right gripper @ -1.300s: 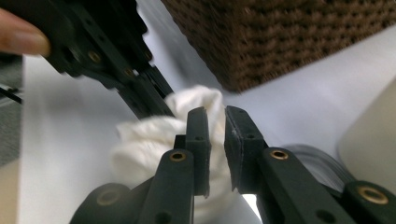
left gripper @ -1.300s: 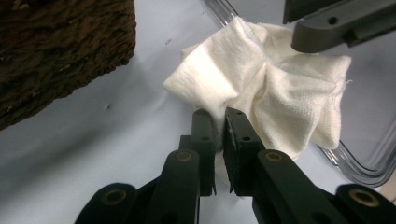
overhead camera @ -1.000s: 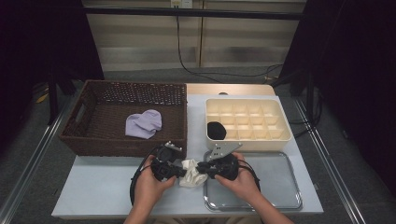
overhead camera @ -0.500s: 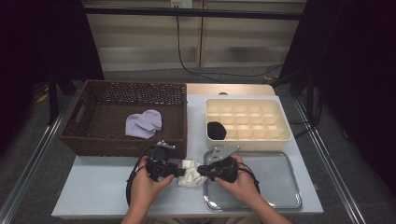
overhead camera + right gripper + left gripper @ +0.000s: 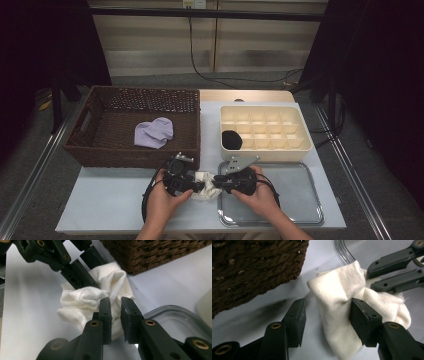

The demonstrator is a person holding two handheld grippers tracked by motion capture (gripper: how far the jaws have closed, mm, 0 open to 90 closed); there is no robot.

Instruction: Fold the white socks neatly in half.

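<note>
Working at the near edge of the table point(image 5: 100, 200), I have both grippers on a crumpled white sock point(image 5: 206, 182) that lies on the tabletop just in front of the wicker basket point(image 5: 90, 150) and at the left rim of the metal tray point(image 5: 300, 200).

My left gripper point(image 5: 325, 315) stands wide: one jaw is bare over the table, the other presses into the side of the white sock point(image 5: 342, 297), which bulges in a fold between them without being pinched. In the high view that left gripper point(image 5: 197, 186) points right, toward the other one.

My right gripper point(image 5: 115, 312) is drawn narrow, with just a slim gap between the jaws. The white sock point(image 5: 85, 300) bunches right in front of and under the tips, and a ribbed edge of it runs down toward the gap, but I cannot tell whether any cloth is truly caught between the jaws. In the high view the right gripper point(image 5: 219, 179) points left, so the two meet nose to nose over the sock.

Farther back, a lilac sock point(image 5: 153, 133) lies inside the basket, and a dark rolled sock point(image 5: 231, 139) sits in a near-left compartment of the cream divided box point(image 5: 300, 130).
</note>
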